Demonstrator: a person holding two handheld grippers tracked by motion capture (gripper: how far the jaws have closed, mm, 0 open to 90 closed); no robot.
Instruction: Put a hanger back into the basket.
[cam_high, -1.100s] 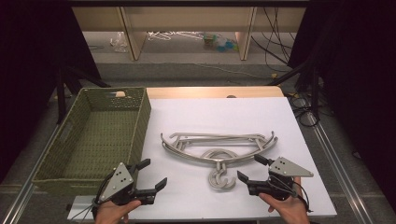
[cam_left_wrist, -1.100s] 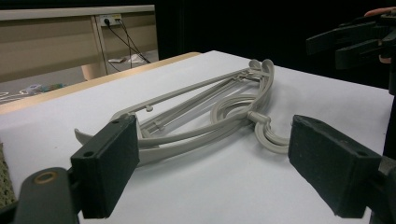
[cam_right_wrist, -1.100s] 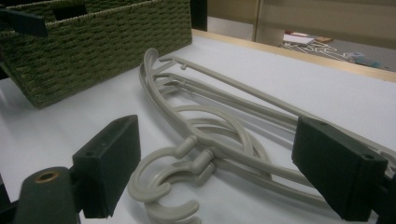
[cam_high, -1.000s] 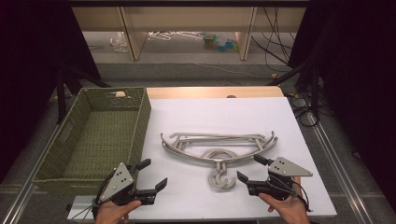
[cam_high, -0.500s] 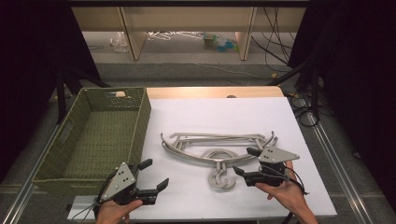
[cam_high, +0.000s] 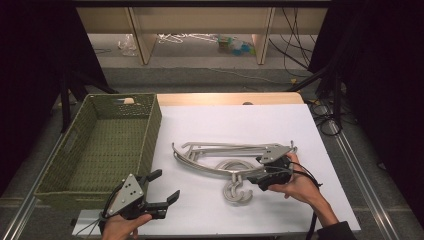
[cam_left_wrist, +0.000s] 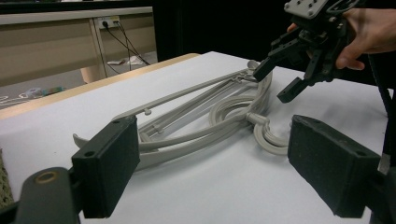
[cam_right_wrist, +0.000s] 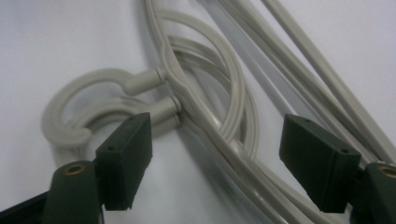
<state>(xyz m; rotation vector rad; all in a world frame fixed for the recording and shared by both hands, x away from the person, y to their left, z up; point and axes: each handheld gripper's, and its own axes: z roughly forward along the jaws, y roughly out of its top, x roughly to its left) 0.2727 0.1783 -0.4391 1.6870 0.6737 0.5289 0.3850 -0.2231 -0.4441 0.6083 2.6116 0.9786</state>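
Two or more grey plastic hangers (cam_high: 227, 159) lie stacked and interlocked on the white table (cam_high: 240, 120), just right of the woven basket (cam_high: 100, 150), as seen from the high view; their hooks (cam_high: 235, 192) curl toward the person's edge. Likely light, rigid and smooth, so a pinch on a thin rod could slip, and lifting one may drag its neighbour along, since arms and hooks overlap. Best hold, by my judgement: the thick curved shoulder close to the hook neck. Right gripper (cam_high: 261, 176) hovers over the hangers' right half, near the hooks, jaws spread, nothing held. Left gripper (cam_high: 159, 192) sits by the basket's near right corner, well apart from the hangers, jaws wide and empty. Basket looks empty; its near wall stands between the left hand and the interior. Left gripper view: hangers (cam_left_wrist: 196, 121) lie ahead between its wide black jaws, and the right gripper (cam_left_wrist: 275, 77) hangs above their far end, open. Right gripper view: two hooks (cam_right_wrist: 98, 109) side by side at left, curved shoulder bars (cam_right_wrist: 210, 126) crossing between the spread jaws, not yet touched; several bars are layered here, so a closing pinch might catch more than one.
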